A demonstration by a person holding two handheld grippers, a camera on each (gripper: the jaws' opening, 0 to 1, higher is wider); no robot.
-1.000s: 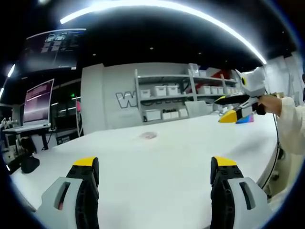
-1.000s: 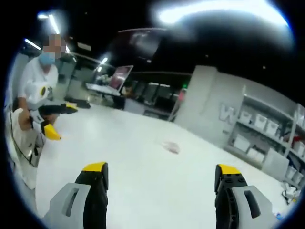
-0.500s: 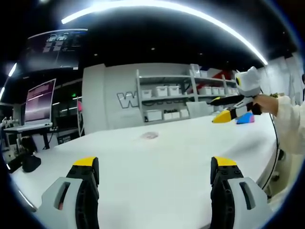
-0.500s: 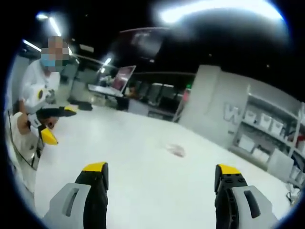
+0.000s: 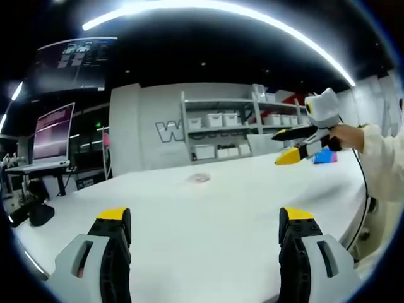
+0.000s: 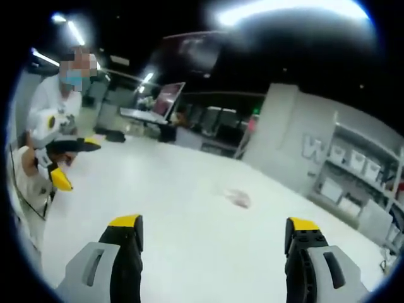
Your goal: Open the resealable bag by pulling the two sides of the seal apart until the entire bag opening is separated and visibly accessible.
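A small, pale, see-through resealable bag [image 5: 197, 178] lies flat on the white table [image 5: 208, 208], far ahead of both grippers and touched by neither. In the left gripper view my left gripper [image 5: 205, 218] stands open above the table with nothing between its yellow-tipped jaws. My right gripper [image 5: 284, 146] comes in from the right, held by a hand in a white sleeve, its jaws apart. The right gripper view has the bag [image 6: 237, 197] at mid-table beyond my open, empty right gripper [image 6: 213, 224]. My left gripper [image 6: 79, 165] hangs at the left edge, jaws apart.
A person in white [image 6: 53, 101] stands at the table's left end in the right gripper view. Shelves with white bins [image 5: 221, 120] line the back wall. A monitor [image 5: 50, 132] sits on a desk at left. A blue object [image 5: 325, 156] lies near the table's right side.
In the left gripper view the right gripper has drifted left and slightly up. The right gripper view has shifted with the hand. The bag lies where it was.
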